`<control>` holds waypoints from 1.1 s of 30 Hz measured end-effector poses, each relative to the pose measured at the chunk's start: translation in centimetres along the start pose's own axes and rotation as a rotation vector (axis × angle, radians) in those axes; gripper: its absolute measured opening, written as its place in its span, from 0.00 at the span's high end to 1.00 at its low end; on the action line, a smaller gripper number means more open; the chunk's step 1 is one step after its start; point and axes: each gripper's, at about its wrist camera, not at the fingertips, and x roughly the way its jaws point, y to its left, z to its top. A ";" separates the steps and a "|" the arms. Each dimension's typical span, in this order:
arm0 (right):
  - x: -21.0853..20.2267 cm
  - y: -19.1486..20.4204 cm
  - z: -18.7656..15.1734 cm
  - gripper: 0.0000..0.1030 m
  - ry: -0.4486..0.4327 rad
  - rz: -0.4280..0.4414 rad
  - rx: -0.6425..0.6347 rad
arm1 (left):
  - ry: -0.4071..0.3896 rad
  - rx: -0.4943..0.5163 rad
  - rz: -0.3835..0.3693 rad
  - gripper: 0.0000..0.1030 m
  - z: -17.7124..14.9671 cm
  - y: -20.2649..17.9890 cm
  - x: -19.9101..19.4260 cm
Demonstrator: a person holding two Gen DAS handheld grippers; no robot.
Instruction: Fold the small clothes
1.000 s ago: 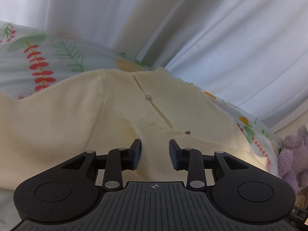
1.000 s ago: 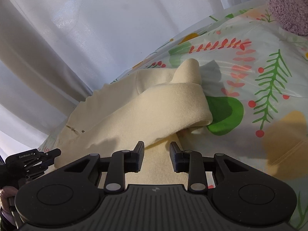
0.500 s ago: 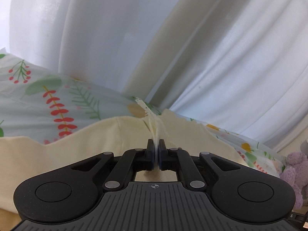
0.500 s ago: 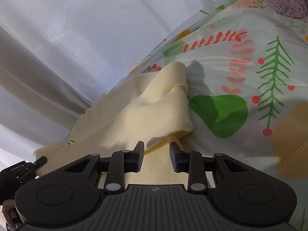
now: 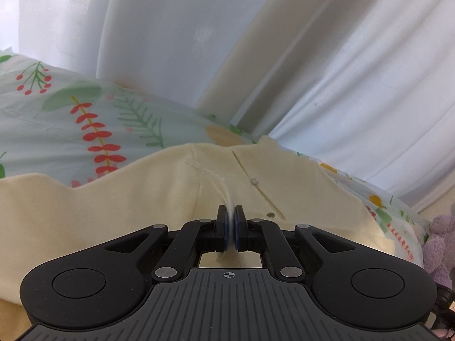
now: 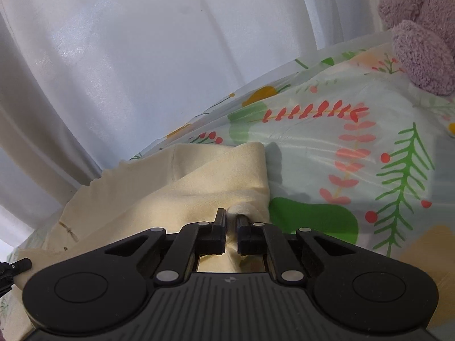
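Left wrist: claw pinches soft cream knit cardigan.

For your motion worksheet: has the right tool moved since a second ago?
Yes. The right tool has closed on the cream garment and advanced toward its folded sleeve, judged against the floral sheet.

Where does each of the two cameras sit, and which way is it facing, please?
Left wrist: rides the left tool, looks along its fingers over the cream garment to the white curtain; tool pinches fabric.
Right wrist: rides the right tool, looks over the garment's folded sleeve and floral sheet; tool grips fabric.
Shared: garment, sheet, curtain, purple plush toy.
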 end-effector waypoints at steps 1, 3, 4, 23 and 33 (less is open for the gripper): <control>0.3 0.0 -0.1 0.94 0.000 -0.020 -0.017 | 0.011 0.011 0.011 0.94 -0.2 -0.2 0.6; 0.5 0.3 -0.6 0.94 -0.015 -0.031 -0.071 | 0.029 0.031 0.042 0.94 -0.5 -0.3 1.5; 0.5 0.7 -0.9 0.94 -0.028 -0.043 -0.130 | 0.035 0.043 0.060 0.94 -0.7 -0.2 1.9; -5.8 0.9 3.0 0.57 -0.025 0.267 -0.226 | 0.033 0.054 0.055 0.94 -0.5 0.6 1.6; 4.0 1.2 4.4 0.71 0.110 -0.056 -0.295 | 0.036 0.089 0.063 0.94 -0.4 0.0 2.0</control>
